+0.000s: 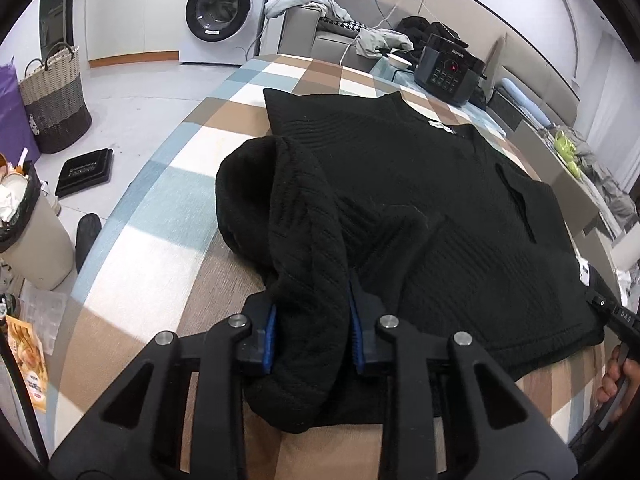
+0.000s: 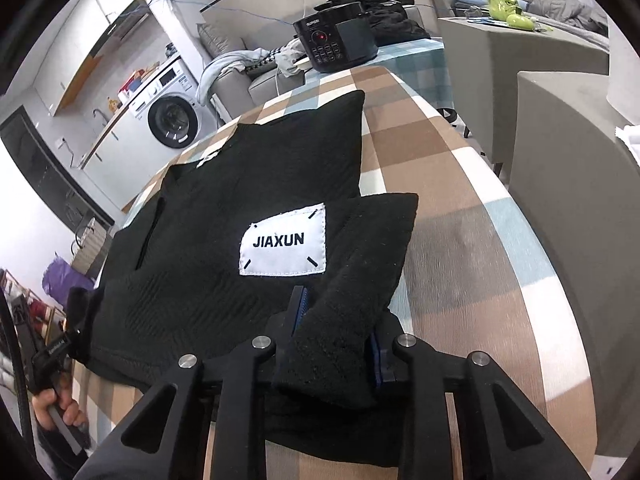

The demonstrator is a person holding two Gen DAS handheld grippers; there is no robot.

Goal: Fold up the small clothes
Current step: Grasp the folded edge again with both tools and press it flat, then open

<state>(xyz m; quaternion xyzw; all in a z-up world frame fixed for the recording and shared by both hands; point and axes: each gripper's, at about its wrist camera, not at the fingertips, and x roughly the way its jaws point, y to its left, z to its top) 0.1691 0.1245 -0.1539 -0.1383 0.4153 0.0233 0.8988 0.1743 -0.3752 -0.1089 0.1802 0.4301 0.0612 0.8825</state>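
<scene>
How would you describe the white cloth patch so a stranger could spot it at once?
Start at the checked tablecloth and find the black knitted sweater spread on it. Near the right tongs, a white rectangular patch is stitched on, reading JIAXUN, the only lettered label.

A lived-in home is shown: a front-loading washing machine (image 1: 219, 8) is set beside white cabinets (image 1: 120, 20), a woven laundry basket (image 1: 54, 98) and a full waste bin (image 1: 28, 236) are placed on the floor, and a grey sofa (image 2: 240, 76) strewn with clothes is seen behind the checked-cloth surface (image 1: 168, 200) and a rice cooker (image 1: 450, 74).
</scene>
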